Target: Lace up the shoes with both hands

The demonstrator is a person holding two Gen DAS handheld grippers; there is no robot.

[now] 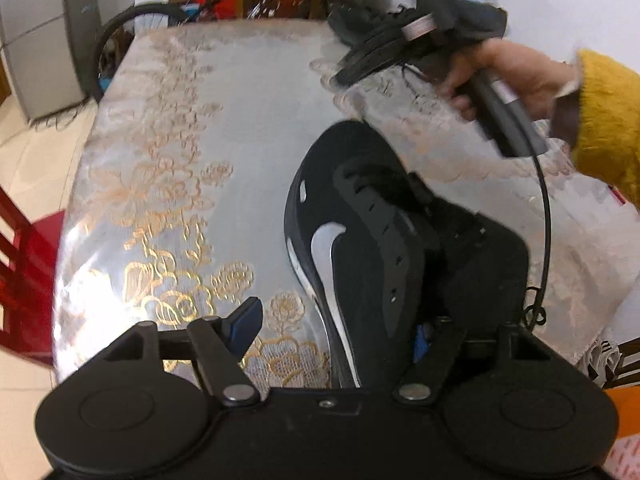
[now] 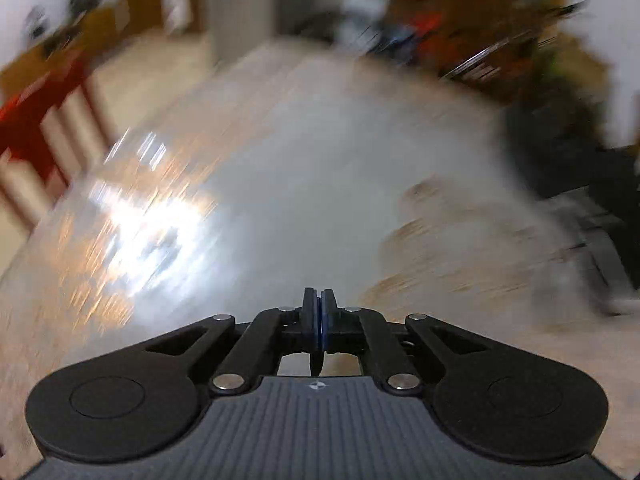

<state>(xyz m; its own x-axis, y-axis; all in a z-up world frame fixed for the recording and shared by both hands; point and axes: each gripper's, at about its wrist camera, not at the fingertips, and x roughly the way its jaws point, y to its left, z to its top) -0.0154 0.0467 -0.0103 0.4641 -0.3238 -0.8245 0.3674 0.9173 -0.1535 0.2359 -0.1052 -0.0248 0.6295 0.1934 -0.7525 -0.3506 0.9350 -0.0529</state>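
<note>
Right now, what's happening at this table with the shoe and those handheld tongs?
A person is working with a pair of tongs in each hand over a table covered by a shiny gold-flowered lace cloth. The left tongs are spread around the heel end of a black sneaker with a silver swoosh, one finger on each side. The right tongs are shut with nothing visible between them; that view is badly blurred. A second dark shoe sits further back. No lacing is visible yet.
</note>
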